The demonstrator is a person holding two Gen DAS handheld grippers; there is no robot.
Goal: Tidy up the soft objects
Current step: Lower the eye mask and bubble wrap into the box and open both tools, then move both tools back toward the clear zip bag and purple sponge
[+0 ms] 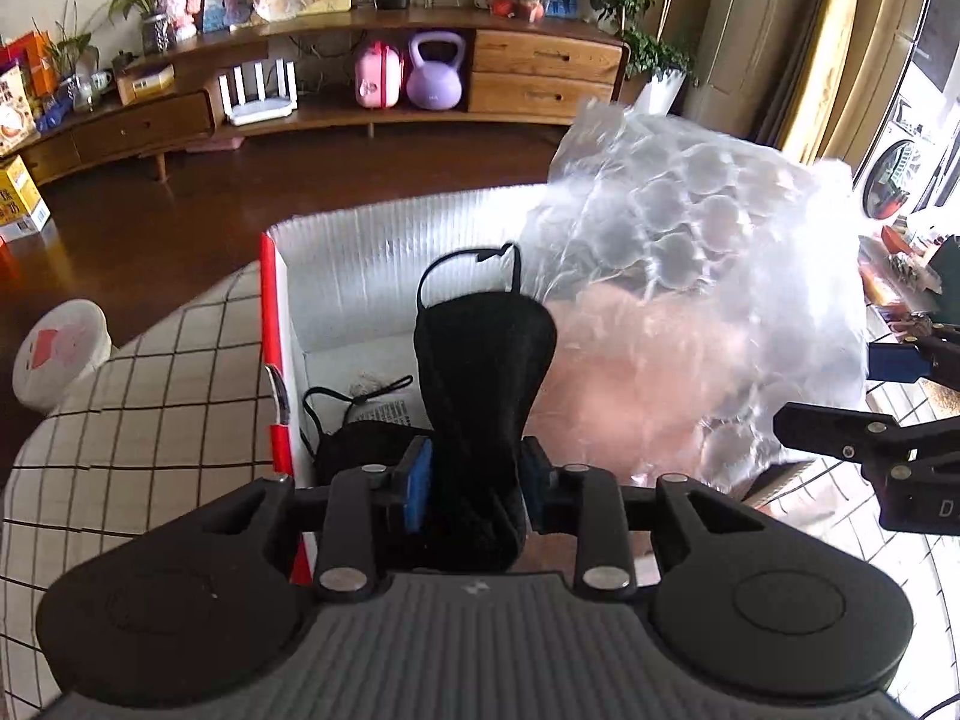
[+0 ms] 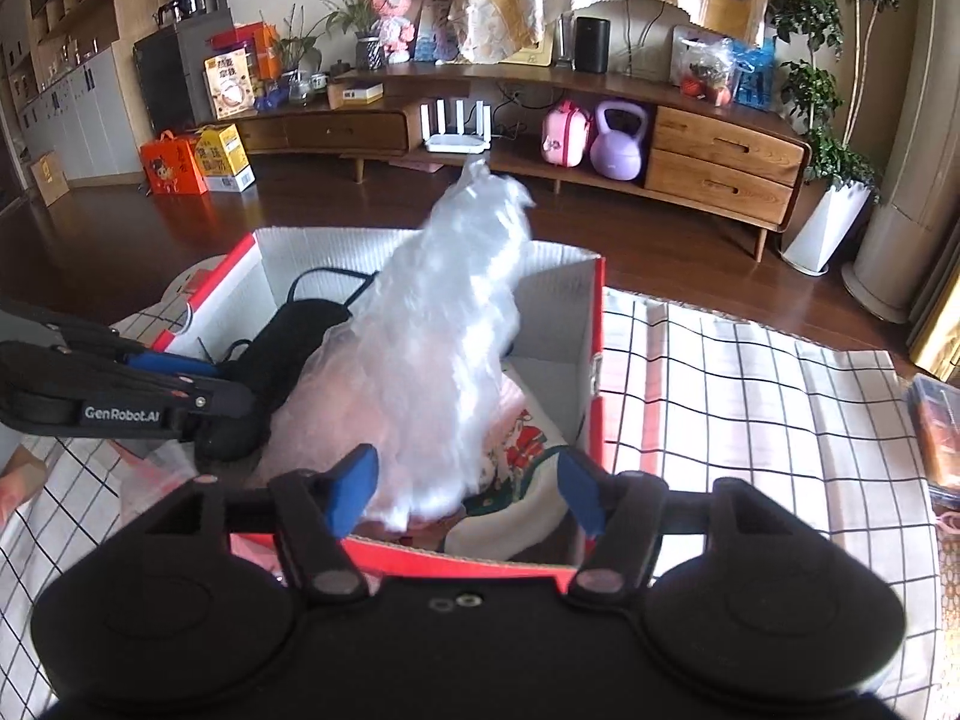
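Observation:
A red and white cardboard box (image 1: 273,300) (image 2: 594,330) stands open on the checked cloth. My left gripper (image 1: 477,480) (image 2: 240,387) is shut on a black face mask (image 1: 480,360) (image 2: 300,330), held upright over the box's left side. A second black mask (image 1: 354,450) lies on the box floor. A large crumpled sheet of bubble wrap (image 1: 690,252) (image 2: 444,330) fills the box's middle and rises above its rim. My right gripper (image 2: 465,486) (image 1: 831,387) stands open at the near rim, with the wrap's lower end between its blue pads (image 2: 354,480). A Santa-print fabric (image 2: 522,444) lies under the wrap.
The checked tablecloth (image 2: 750,408) spreads to the right of the box. A flat orange packet (image 2: 936,438) lies at its right edge. A white stool (image 1: 60,354) stands left of the table. A wooden cabinet (image 2: 720,156) with a purple kettlebell (image 2: 618,144) lines the far wall.

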